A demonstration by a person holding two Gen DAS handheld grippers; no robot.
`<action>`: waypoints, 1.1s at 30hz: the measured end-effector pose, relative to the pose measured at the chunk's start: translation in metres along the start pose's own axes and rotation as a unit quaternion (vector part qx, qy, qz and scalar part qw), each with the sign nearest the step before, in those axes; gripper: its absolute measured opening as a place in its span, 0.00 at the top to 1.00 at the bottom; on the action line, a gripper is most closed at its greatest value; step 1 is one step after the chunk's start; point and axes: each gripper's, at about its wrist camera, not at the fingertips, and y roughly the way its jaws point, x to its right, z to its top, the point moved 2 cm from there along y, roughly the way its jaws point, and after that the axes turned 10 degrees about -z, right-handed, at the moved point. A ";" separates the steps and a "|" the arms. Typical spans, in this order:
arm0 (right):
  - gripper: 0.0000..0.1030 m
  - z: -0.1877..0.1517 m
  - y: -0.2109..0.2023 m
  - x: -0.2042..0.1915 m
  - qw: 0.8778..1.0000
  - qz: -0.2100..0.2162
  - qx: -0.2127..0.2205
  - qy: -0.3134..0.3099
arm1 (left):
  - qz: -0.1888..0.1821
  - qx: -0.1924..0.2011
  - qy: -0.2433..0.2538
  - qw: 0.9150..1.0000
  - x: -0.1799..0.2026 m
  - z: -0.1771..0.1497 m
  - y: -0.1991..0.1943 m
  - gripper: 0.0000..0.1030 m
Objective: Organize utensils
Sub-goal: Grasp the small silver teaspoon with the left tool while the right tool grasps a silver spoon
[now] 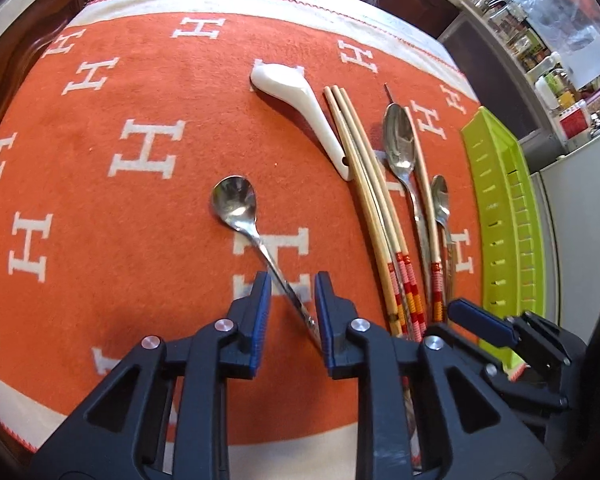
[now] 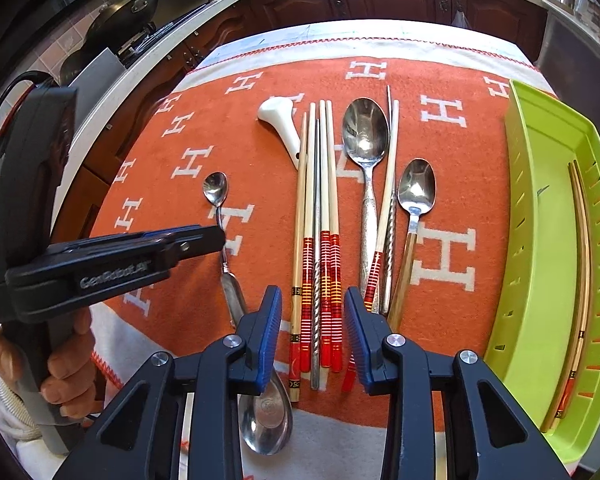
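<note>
Black plastic claw [image 2: 313,336] with ribbed blue pads [image 2: 271,332], silver screws, white lettering; white sleeve [image 2: 4,404].

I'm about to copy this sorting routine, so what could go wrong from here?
The small spoon lies slantwise between the left gripper fingers, so closing on its thin handle might twist or flick it. The right gripper hovers over bunched chopsticks; it may grab several or scatter them. The two grippers sit close and could bump.

Hidden behind the right gripper [image 2: 312,334], beside the chopsticks [image 2: 316,240]: most of one spoon [image 2: 266,416]; its handle not visible.
</note>
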 end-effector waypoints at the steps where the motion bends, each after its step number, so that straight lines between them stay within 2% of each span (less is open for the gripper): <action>1: 0.68 0.000 0.001 0.000 1.000 0.001 0.000 0.000 | 0.010 -0.002 0.000 1.000 0.001 0.002 0.004 0.81; 6: 0.68 0.000 0.004 0.001 1.000 0.006 -0.001 -0.002 | 0.043 0.012 0.021 0.999 0.009 0.006 0.013 0.83; 8: 0.68 0.000 0.005 0.001 1.000 0.010 0.000 -0.003 | 0.057 0.018 0.028 0.998 0.010 0.007 0.015 0.91; 12: 0.68 -0.002 0.002 -0.001 1.000 0.020 0.004 -0.009 | 0.041 0.032 0.025 0.998 0.004 0.008 0.014 0.98; 15: 0.68 -0.005 -0.001 -0.006 0.999 0.040 0.008 -0.025 | 0.022 0.037 0.017 0.999 -0.005 0.005 0.010 0.99; 22: 0.68 -0.011 0.007 -0.028 0.993 0.092 -0.006 -0.072 | 0.014 0.035 0.006 0.999 -0.017 -0.004 -0.001 0.99; 27: 0.88 -0.012 0.027 -0.029 0.989 0.129 -0.034 -0.061 | 0.005 0.036 0.000 0.999 -0.021 -0.010 -0.011 0.99; 31: 0.90 -0.012 0.022 -0.026 0.988 0.144 -0.016 -0.053 | 0.001 0.046 0.010 0.999 -0.016 -0.014 -0.023 1.00; 33: 0.94 -0.012 0.017 -0.023 0.988 0.143 -0.006 -0.050 | -0.002 0.049 0.018 0.999 -0.011 -0.014 -0.028 1.00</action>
